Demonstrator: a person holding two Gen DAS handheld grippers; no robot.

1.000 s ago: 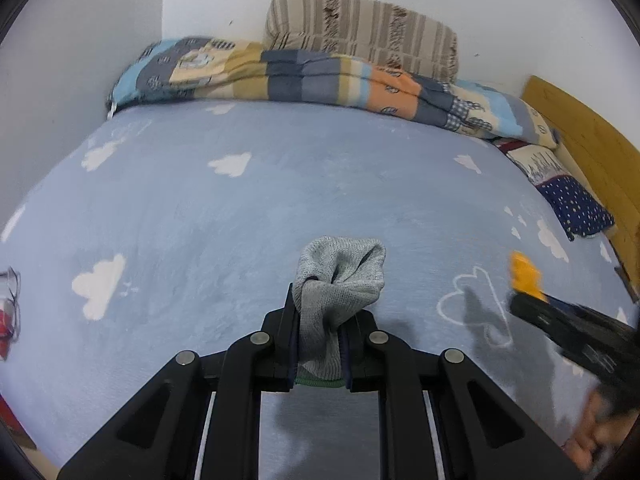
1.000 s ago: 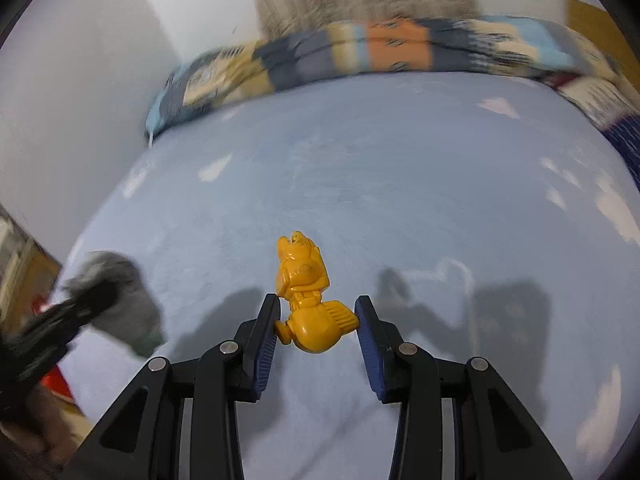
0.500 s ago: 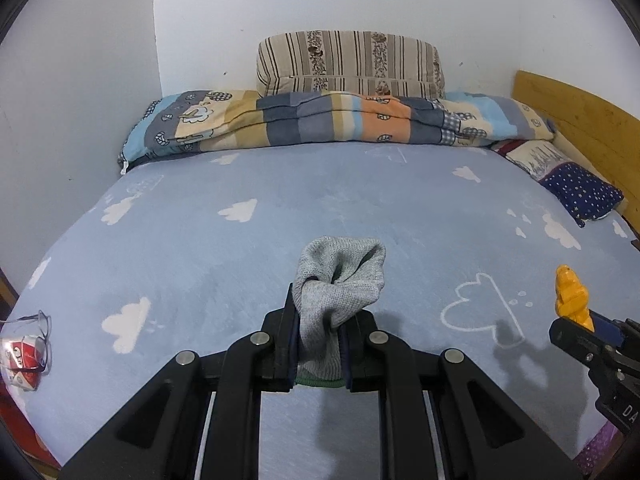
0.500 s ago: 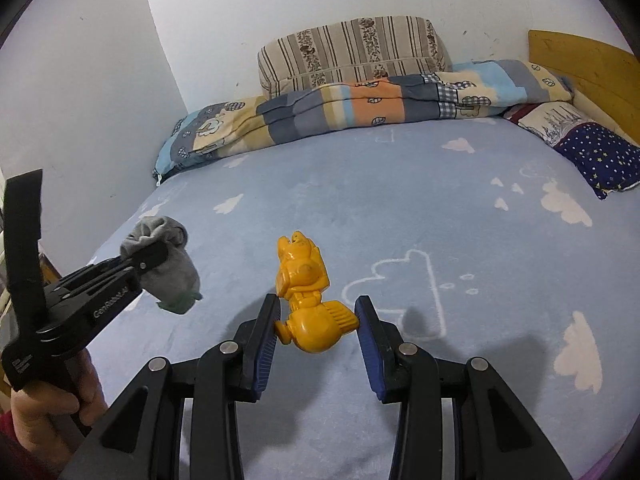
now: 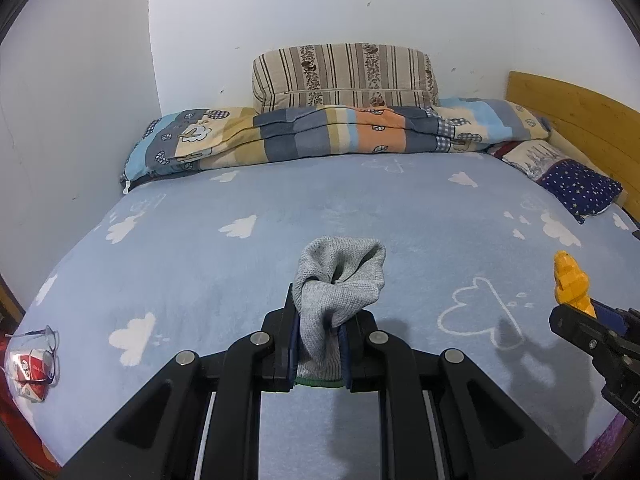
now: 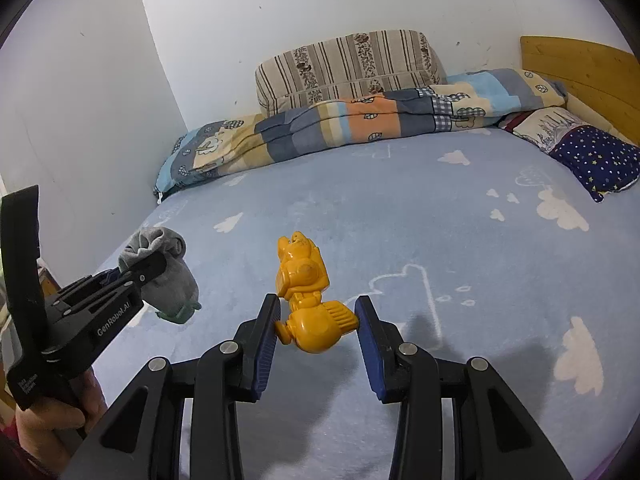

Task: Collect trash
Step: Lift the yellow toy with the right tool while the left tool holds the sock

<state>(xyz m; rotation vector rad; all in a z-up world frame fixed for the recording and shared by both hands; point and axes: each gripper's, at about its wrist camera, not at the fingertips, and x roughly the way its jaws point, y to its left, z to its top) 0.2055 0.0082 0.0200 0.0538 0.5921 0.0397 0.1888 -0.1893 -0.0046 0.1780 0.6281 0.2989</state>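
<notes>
White plastered walls [image 5: 360,4] enclose the room on two sides. The bed, covered by a pale blue fleece sheet with white cloud print [image 5: 320,208], fills both views. A folded multicoloured patchwork quilt [image 5: 328,132] lies along the far wall beneath a striped beige cushion [image 5: 344,76]; a wooden headboard [image 5: 576,112] stands at right. The left gripper [image 5: 320,340] is clenched on a grey knitted sock [image 5: 340,280], held above the sheet. The right gripper [image 6: 316,320] grasps a yellow plastic toy figure [image 6: 304,280], likewise above the sheet.
</notes>
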